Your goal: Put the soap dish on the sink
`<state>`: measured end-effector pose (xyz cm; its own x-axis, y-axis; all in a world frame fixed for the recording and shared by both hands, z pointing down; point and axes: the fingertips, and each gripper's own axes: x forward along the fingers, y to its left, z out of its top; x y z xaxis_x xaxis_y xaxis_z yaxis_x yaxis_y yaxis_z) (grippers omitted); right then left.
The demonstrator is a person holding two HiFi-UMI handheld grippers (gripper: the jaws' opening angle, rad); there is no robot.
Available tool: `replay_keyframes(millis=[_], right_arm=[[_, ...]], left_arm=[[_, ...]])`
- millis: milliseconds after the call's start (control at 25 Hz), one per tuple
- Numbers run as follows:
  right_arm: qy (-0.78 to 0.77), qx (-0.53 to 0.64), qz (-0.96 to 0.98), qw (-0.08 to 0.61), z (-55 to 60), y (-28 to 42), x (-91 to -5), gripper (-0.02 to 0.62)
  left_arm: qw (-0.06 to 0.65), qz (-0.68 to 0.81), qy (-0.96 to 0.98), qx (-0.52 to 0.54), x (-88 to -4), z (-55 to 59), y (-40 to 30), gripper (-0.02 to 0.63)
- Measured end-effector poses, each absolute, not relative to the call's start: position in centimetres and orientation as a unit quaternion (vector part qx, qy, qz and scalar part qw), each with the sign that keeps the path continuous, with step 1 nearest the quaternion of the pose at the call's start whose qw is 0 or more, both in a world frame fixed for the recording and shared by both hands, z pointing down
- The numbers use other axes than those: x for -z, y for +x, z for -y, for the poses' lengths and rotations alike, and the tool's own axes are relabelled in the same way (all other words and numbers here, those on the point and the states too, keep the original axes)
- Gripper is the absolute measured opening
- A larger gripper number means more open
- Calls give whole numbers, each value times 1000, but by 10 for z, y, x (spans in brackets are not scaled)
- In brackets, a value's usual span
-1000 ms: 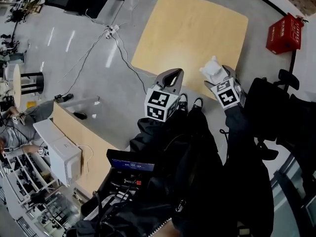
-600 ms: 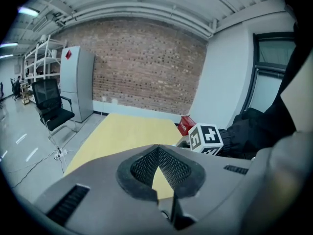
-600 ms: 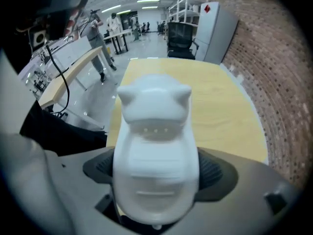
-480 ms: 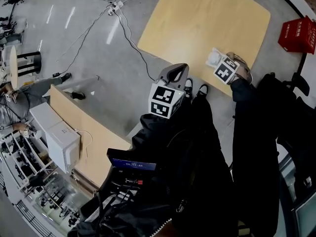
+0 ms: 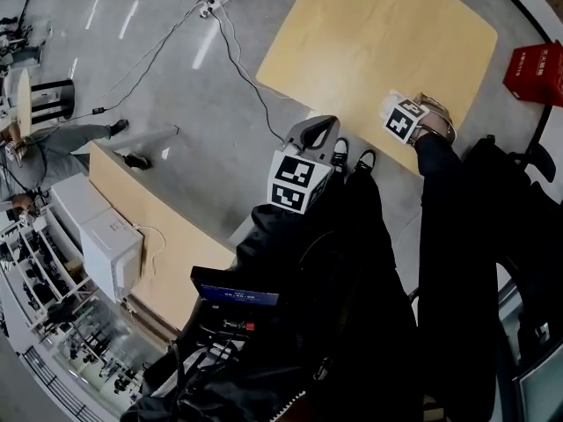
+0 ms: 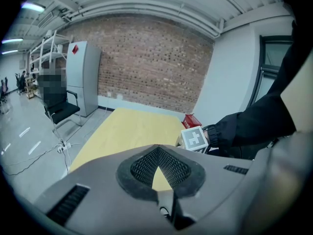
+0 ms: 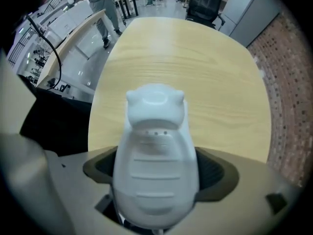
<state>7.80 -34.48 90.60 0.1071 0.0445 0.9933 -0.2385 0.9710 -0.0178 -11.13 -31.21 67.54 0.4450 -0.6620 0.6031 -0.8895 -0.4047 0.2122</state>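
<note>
Far over on the left there is a long wooden desk (image 5: 149,236) with a white box (image 5: 110,253) on it. A person (image 5: 53,139) stands near it.

Next comes the left gripper (image 6: 157,153). Its two jaws are pressed together at the tips, with only a tiny gap lower down between the dark pads. It holds nothing. It points out toward the big wooden table (image 5: 378,42), which lies just past both grippers.

To the right is the right gripper (image 7: 156,170). Its jaws are spread wide enough to hug the soap dish (image 7: 156,131), one dark pad on each side. The dish is white and shaped like a little animal, with a round head and two small ears. It is up in the air over the near edge of the table, not touching it.

The long way of the dish runs straight out from the jaws. The back end sits low between the pads. The head end with the ears pokes out far from the gripper, toward the middle of the table. The ribbed top side faces the camera.

Farthest right is a red box (image 5: 537,69) on the floor, well apart from the table.

So the picking up looks done, because the dish is held tight. Putting it down is left to do. No sink shows in any view, so I think the dish has to be carried to one first.
</note>
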Motion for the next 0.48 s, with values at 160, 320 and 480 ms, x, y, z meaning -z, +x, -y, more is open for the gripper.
replay_keyframes(millis=[160,320,480], right_arm=[[82,-100,689,713,346,72,-903,483],[119,-104,751,641,356,57,-879,485],[201,-128,817,525,366,50,-817,485]], left_arm=[[263,476,810,-218,-677,311,-112,3],[259,471,814,-217,-673,312,-109,3],[248,468,822,-210,-660,316,-104,3]])
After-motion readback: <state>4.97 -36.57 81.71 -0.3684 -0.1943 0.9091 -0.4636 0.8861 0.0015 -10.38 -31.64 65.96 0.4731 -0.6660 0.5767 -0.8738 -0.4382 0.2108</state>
